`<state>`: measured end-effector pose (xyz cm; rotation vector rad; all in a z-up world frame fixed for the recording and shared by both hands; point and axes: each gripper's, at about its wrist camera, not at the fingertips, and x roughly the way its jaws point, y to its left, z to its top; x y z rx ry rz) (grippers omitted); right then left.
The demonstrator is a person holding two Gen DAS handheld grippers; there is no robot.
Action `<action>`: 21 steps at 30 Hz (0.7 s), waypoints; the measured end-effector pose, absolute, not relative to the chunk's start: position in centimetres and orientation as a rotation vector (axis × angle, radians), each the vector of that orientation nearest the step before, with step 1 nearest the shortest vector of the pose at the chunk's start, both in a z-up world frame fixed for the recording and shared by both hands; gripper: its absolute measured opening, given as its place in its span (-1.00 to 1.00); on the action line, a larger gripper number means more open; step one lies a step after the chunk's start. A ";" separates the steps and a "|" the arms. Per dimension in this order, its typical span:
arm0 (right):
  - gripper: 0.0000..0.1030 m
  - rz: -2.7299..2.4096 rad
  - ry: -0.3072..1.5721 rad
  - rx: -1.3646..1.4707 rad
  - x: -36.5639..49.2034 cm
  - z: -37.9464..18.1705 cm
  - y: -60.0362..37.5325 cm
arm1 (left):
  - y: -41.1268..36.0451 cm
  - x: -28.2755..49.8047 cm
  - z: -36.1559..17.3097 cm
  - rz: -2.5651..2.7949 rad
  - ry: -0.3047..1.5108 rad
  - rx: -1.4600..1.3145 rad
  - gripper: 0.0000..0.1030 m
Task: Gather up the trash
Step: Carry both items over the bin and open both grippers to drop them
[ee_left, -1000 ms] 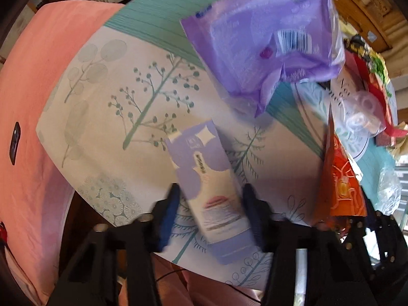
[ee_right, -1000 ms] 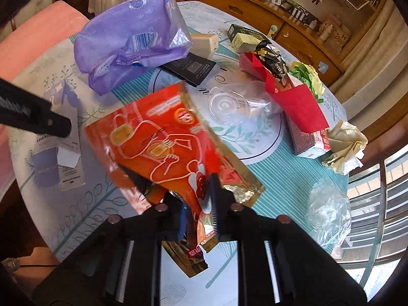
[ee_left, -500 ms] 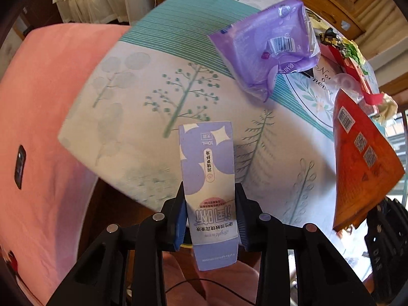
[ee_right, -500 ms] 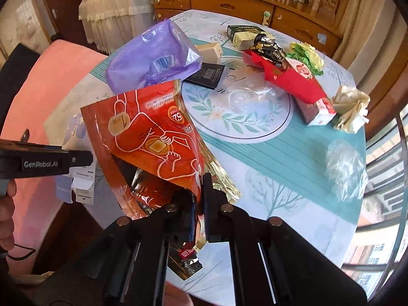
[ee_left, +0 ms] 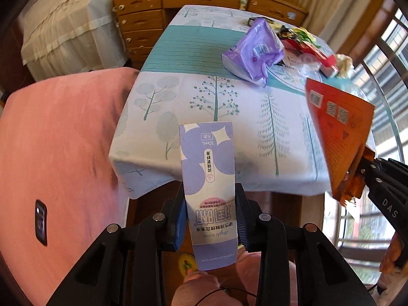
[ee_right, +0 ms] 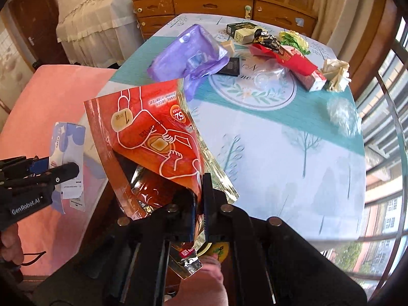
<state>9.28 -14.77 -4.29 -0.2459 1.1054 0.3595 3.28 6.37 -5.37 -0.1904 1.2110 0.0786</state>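
My left gripper is shut on a purple and white carton, held in the air off the table's near edge; the carton also shows in the right wrist view. My right gripper is shut on the corner of an orange-red foil pouch, lifted in front of the table; the pouch shows at the right of the left wrist view. On the table lie a purple plastic bag, a red wrapper, a crumpled paper and a clear plastic wad.
The table has a tree-print cloth. A pink-covered seat stands to its left. A wooden dresser stands behind it. Small boxes and a black card lie at the far side. Window bars are at the right.
Both grippers have pulled back and up from the table, each carrying its item. The carton is off the cloth, and the pouch hangs in the air.
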 end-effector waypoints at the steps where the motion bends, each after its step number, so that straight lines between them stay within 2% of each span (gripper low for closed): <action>1: -0.96 0.350 1.118 -0.239 8.1 -4.6 -14.0 | 6.9 2.5 -5.6 0.057 1.211 -0.180 -0.36; 13: -0.96 0.248 1.295 -0.205 -1.6 -11.8 -8.6 | 9.8 -2.8 -11.8 -0.074 1.281 -0.150 -0.36; 21: -0.96 0.153 1.464 -0.166 -3.2 -21.2 -9.3 | 8.7 -3.7 -19.4 -0.106 1.371 -0.130 -0.36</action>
